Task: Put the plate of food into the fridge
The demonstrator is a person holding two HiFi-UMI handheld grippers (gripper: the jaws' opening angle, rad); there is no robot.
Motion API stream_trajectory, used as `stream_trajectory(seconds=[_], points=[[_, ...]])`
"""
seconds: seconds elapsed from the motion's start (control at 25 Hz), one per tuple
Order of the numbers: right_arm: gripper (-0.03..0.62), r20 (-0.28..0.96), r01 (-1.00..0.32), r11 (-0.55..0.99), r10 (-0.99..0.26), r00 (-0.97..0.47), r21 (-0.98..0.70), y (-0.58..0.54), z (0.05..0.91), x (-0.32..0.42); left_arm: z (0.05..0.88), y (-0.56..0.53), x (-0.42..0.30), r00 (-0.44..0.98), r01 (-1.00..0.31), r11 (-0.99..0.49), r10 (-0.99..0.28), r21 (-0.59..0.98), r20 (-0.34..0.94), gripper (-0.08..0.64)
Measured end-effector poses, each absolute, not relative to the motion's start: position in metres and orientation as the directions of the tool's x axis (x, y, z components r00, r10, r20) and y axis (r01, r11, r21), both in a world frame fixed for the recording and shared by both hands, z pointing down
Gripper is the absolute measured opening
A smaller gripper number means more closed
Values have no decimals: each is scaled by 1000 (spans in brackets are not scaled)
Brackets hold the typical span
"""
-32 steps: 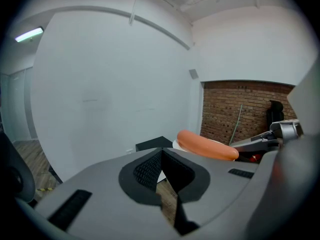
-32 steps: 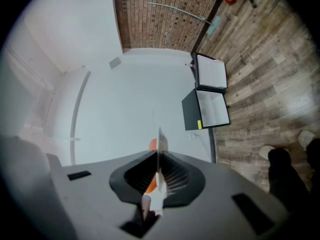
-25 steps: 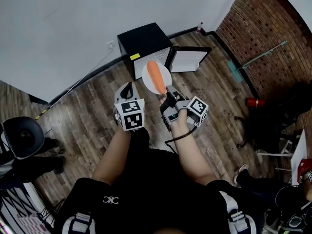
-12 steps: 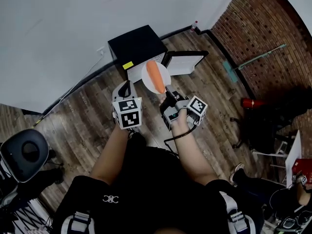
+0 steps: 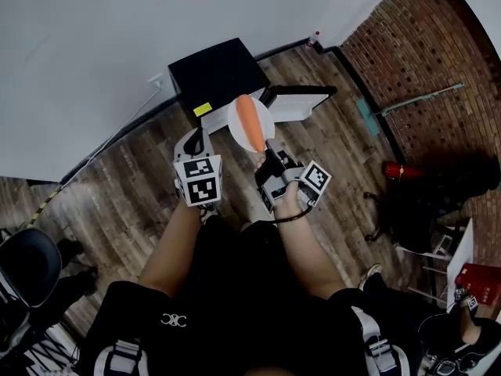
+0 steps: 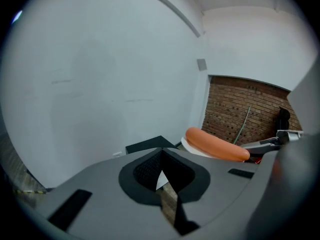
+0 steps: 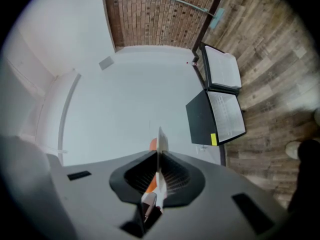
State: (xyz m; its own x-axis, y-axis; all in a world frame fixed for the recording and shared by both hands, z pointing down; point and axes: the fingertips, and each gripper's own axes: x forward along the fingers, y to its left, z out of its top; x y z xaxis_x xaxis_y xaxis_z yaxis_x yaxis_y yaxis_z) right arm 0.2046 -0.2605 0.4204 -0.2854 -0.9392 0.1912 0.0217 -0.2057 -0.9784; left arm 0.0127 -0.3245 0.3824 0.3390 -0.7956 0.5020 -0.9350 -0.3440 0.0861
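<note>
1. Landmark: a small black box-shaped fridge [image 5: 210, 70] stands on the wood-plank floor [image 5: 133, 186] against the white wall. Its door [image 5: 296, 100], white on the inside, is swung wide open beside it
2. The round white plate [image 5: 233, 124] carries one long orange sausage [image 5: 250, 124]. It hangs in the air just in front of the fridge's open face and is not inside. The plate looks roughly level, with the sausage lying along its middle
3. Right gripper [image 5: 268, 149]: the jaws are clenched on the plate's rim on the side away from the fridge. In the right gripper view the rim runs edge-on between the pads. This gripper alone carries the plate
4. Left gripper [image 5: 199, 142]: the jaws are closed together with nothing between them. It is held in front of the fridge, beside the plate and clear of it
5. Done so far, as we read it: the door is open, and the plate is lifted and up at the fridge
6. Left to do, in our judgement: lower the plate to the opening, slide it in, set it down inside, let go and back out. The door may then want closing
7. Risk we note: the sausage sits loose on a plate gripped at one edge, so a tilt on the way in could roll it off
</note>
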Motion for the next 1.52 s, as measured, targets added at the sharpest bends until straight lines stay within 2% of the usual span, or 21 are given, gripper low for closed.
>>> stream_trajectory(seconds=[0.28,0.44,0.8,1.12,1.28,1.52], points=[[38,195,-28,-199,-908,-371,-980,-271,454,215,416,-317,-1,232,-973,-203,-811,114,538,-3],[38,189,-70,-176,-884,-428,-982,-283,501,232,453,-328,13,201,-980,-165,-830,115,520,-3],[38,150,-61,-138,-867,-474,-989,-310,706,253,630,-378,28,159,-987,-151,-889,51,429,-4],[40,71,-19,-72,-842,-535,-997,-376,891,230,777,-405,20,129,-991,-127,-922,31,366,-3],[40,76,-15,-80,-839,-539,-997,-414,930,208,805,-403,2,95,-996,-88,-925,34,368,-4],[40,96,-33,-92,-844,-528,-995,-478,942,171,831,-395,-16,85,-995,-55,-909,85,408,-3]])
